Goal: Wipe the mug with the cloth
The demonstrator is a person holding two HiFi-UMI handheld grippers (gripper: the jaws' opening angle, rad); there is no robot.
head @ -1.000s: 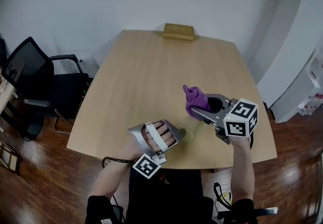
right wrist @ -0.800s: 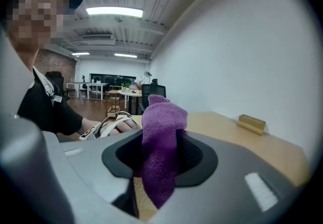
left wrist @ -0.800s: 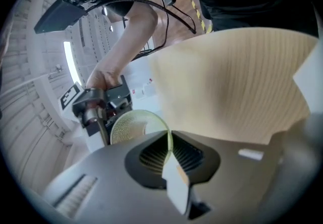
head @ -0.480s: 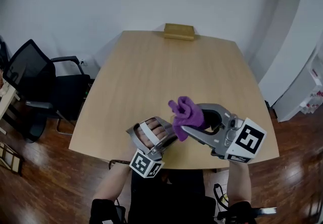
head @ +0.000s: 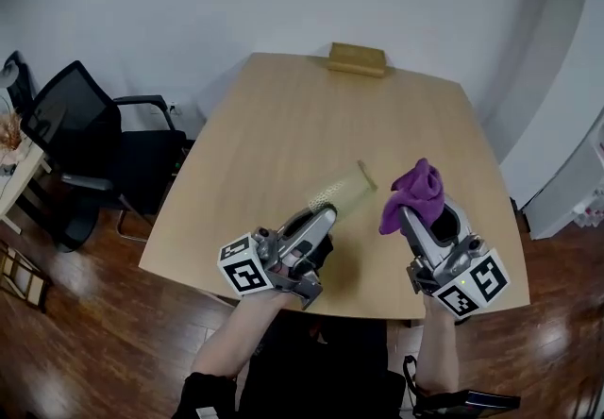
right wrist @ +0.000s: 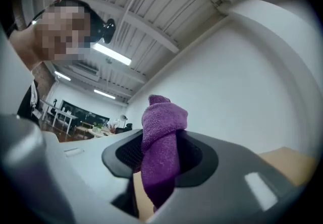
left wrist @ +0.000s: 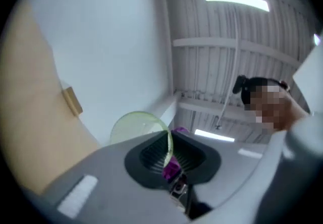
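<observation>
The mug [head: 342,192] is a translucent yellow-green cup, lifted off the table [head: 311,125] and tilted so it points away from me. My left gripper [head: 321,215] is shut on it. In the left gripper view its thin rim [left wrist: 144,126] runs between the two dark pads, with my left gripper [left wrist: 169,155] closed on the wall. The purple cloth [head: 413,192] stands bunched up out of my right gripper [head: 408,215], just right of the mug and apart from it. In the right gripper view the cloth [right wrist: 161,142] is pinched between the pads of my right gripper [right wrist: 161,163].
A tan box [head: 357,59] lies at the table's far edge. A black office chair [head: 85,139] stands on the wooden floor at the left. White walls close in behind and to the right of the table.
The left gripper has lifted the mug off the table and tipped it away from me. The right gripper has swung the cloth up and to the right of the mug.
</observation>
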